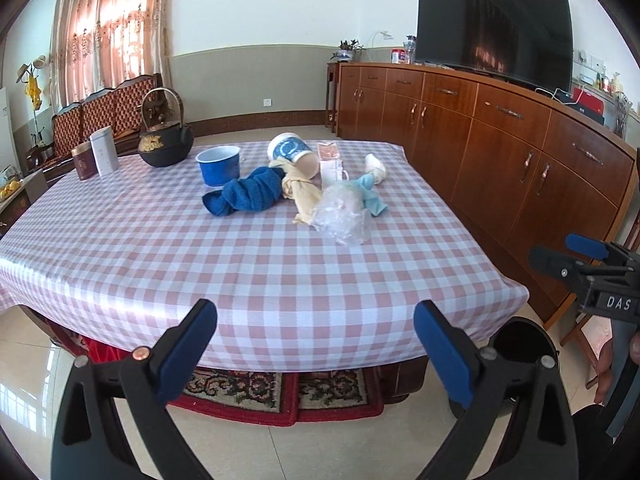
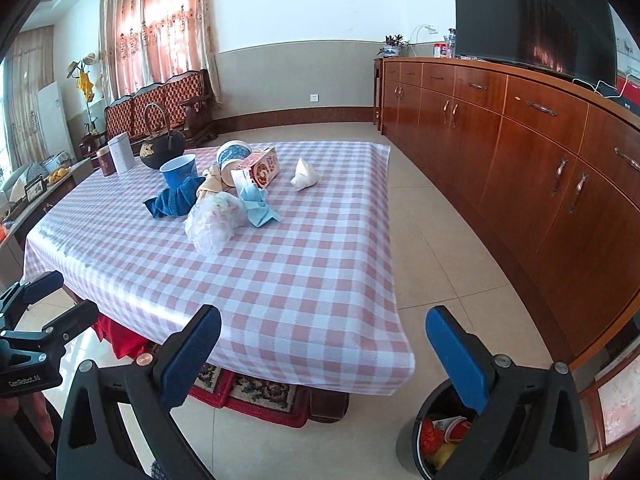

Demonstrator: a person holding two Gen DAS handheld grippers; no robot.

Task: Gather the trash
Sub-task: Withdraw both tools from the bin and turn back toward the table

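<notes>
On the checked tablecloth (image 1: 240, 264) (image 2: 304, 272) lies a pile of trash: a clear plastic bag (image 1: 342, 210) (image 2: 214, 220), a light blue cloth (image 1: 370, 196) (image 2: 258, 206), a crumpled white tissue (image 1: 376, 168) (image 2: 304, 176), a tipped paper cup (image 1: 292, 154) (image 2: 232, 160), a small carton (image 1: 330, 162) (image 2: 260, 168), a beige rag (image 1: 298, 196) and a dark blue towel (image 1: 248, 194) (image 2: 174, 200). My left gripper (image 1: 316, 350) is open and empty at the table's near edge. My right gripper (image 2: 324, 356) is open and empty beside the table's near right corner, above a dark bin (image 2: 444, 432) (image 1: 520, 344).
A blue cup (image 1: 218, 166), a black kettle (image 1: 166, 140) and two tins (image 1: 96, 158) stand at the far left of the table. A long wooden cabinet (image 2: 520, 152) with a TV (image 2: 532, 20) runs along the right. A rug (image 1: 280, 396) lies under the table.
</notes>
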